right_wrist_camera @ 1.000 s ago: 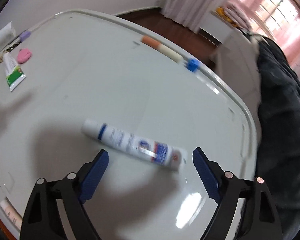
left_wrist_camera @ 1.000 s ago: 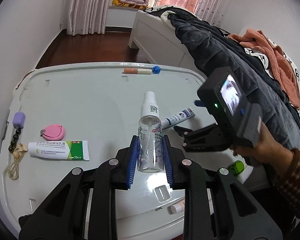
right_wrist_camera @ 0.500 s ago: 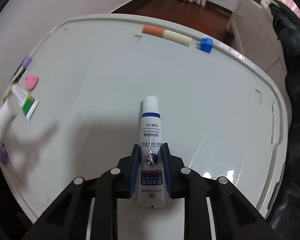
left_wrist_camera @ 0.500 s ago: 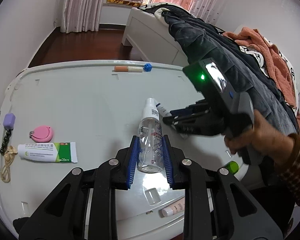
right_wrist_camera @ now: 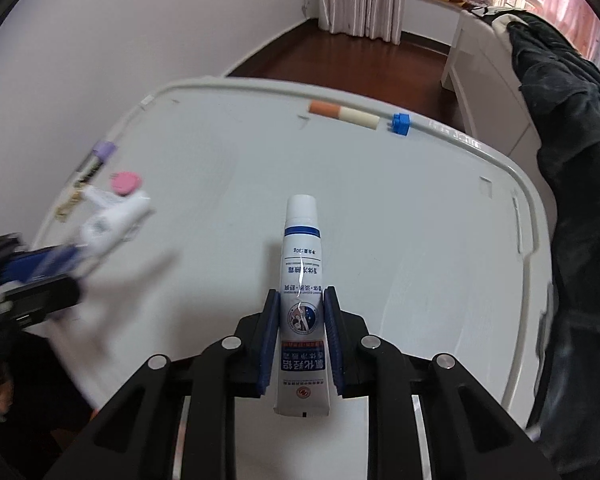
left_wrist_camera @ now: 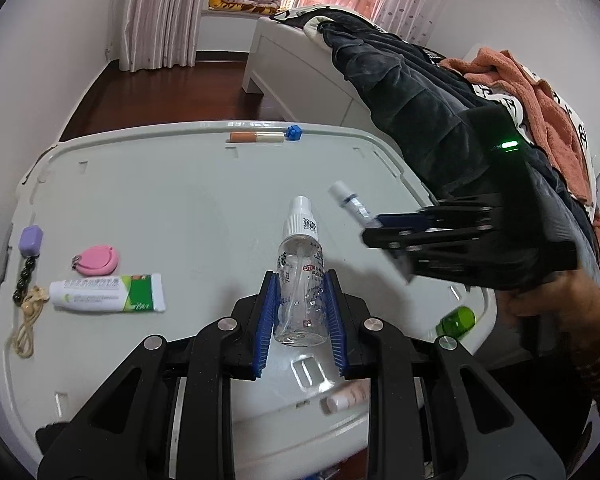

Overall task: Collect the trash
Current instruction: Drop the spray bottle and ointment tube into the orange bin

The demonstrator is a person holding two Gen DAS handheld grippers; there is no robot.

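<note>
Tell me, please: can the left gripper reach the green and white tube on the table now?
Probably not yet. The left gripper is shut on the clear spray bottle, so its jaws are occupied. The green and white tube lies uncovered on the table, with nothing blocking the path.

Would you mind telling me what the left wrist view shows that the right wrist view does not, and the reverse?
Only the left wrist view shows the green-and-white tube, the green bottle at the lid's edge and the person's hand. Only the right wrist view shows the white-and-blue tube full length in the right gripper. Both show the left gripper shut on the spray bottle, the pink disc, the blue block and the grey lid.
</note>
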